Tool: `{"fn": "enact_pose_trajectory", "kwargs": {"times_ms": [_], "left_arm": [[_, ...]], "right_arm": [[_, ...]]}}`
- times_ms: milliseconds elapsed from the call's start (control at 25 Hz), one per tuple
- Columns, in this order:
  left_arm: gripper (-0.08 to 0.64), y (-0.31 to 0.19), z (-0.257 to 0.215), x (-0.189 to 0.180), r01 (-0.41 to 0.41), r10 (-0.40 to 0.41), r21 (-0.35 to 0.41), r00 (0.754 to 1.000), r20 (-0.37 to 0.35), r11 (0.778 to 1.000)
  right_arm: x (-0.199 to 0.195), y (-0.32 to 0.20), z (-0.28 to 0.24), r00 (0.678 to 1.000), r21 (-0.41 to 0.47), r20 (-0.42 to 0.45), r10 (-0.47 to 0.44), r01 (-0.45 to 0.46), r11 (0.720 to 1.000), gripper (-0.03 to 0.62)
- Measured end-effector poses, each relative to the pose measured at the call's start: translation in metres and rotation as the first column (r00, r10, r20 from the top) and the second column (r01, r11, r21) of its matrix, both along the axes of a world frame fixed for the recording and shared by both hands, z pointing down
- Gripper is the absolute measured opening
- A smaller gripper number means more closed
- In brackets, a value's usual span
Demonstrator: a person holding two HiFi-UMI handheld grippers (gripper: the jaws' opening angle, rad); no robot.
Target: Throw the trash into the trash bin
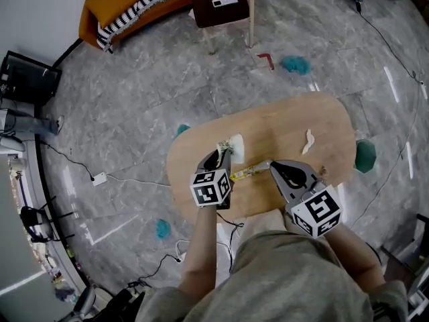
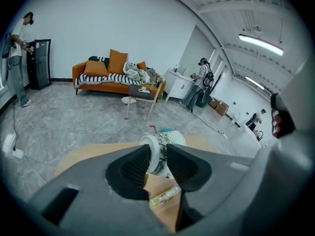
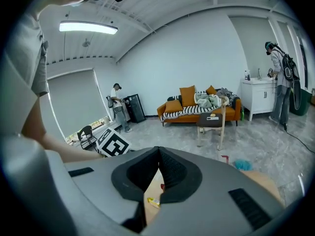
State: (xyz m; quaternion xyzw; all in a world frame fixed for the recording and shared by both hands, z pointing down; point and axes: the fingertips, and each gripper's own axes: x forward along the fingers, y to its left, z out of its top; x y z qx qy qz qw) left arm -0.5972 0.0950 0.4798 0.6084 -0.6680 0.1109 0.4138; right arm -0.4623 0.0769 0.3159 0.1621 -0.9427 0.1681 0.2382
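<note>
Holding trash above the wooden surface [image 1: 288, 123]
L hand-held gripper [image 1: 221, 154] pinches a printed paper cup [image 2: 160, 151]; R hand-held gripper [image 1: 271, 166], tips pressed together, grips a yellow wrapper [image 1: 247, 173] by its end.

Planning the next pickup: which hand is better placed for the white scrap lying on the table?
Right. The white scrap lies nearer the right gripper than the left gripper. Both pairs of jaws look full, though: yellow wrapper right, paper cup left.
</note>
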Motion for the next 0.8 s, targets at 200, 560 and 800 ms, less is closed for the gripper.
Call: {"fn": "enact_pose_trajectory", "kwargs": {"times_ms": [200, 560, 800], "left_arm": [[0.120, 0.001, -0.014, 0.005, -0.010, 0.010, 0.017, 1.000, -0.002, 1.000], [0.120, -0.005, -0.037, 0.018, -0.074, 0.074, 0.044, 0.997, 0.001, 0.996], [0.121, -0.013, -0.049, 0.029, -0.114, 0.114, 0.063, 0.993, 0.009, 0.991]], "right_arm": [[0.002, 0.004, -0.011, 1.000, 0.015, 0.011, -0.006, 0.006, 1.000, 0.008], [0.010, 0.009, -0.024, 0.999, 0.027, 0.018, 0.032, -0.032, 0.999, 0.008], [0.020, 0.008, -0.031, 0.998, 0.042, 0.033, 0.055, -0.057, 0.998, 0.008]]}}
